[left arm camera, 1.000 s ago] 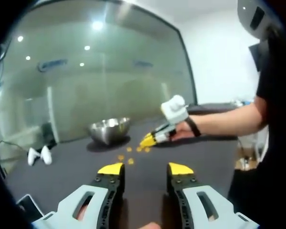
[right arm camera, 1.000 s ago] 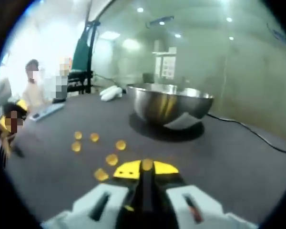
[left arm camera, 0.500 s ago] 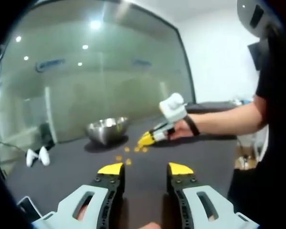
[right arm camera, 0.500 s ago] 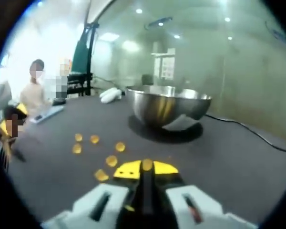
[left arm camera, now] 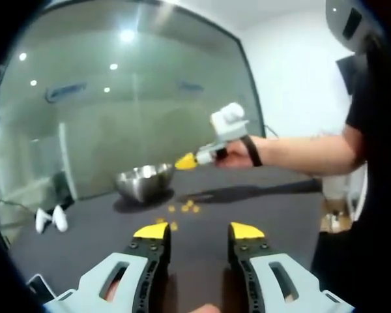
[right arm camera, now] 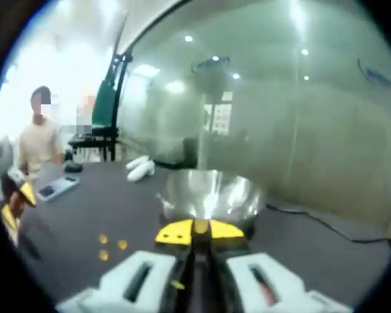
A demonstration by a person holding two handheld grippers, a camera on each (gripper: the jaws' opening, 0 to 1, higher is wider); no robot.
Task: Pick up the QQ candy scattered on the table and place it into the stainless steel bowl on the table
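Since a second ago the right claw has lifted off the desk: then its yellow tips sat low among the candies; now it hangs in the air above and just beside the bowl's near rim, with its shadow falling on the desk beneath. In the right gripper view the bowl has come from mid-distance to directly behind the claw tips, and most of the candies have slid out of sight below. The left claw has not changed: jaws spread with a clear gap between the yellow tips, nothing between them, held low over the near desk.

The right claw's jaws are pressed together with a small yellow-orange piece at the seam of the tips, apparently a QQ candy; blur keeps me from being sure.

Room around the bowl: dark bare desk on all sides. A loose cluster of candies lies on the desk in front of the bowl, towards the left claw; three more show left of the bowl in the right gripper view. A white paired object lies well left of the bowl; a dark cable trails off to its right. Glass wall close behind the bowl.

Candies: small, round, yellow-orange, lying flat and apart. Bowl: shiny steel, upright, inside too blurred to read.
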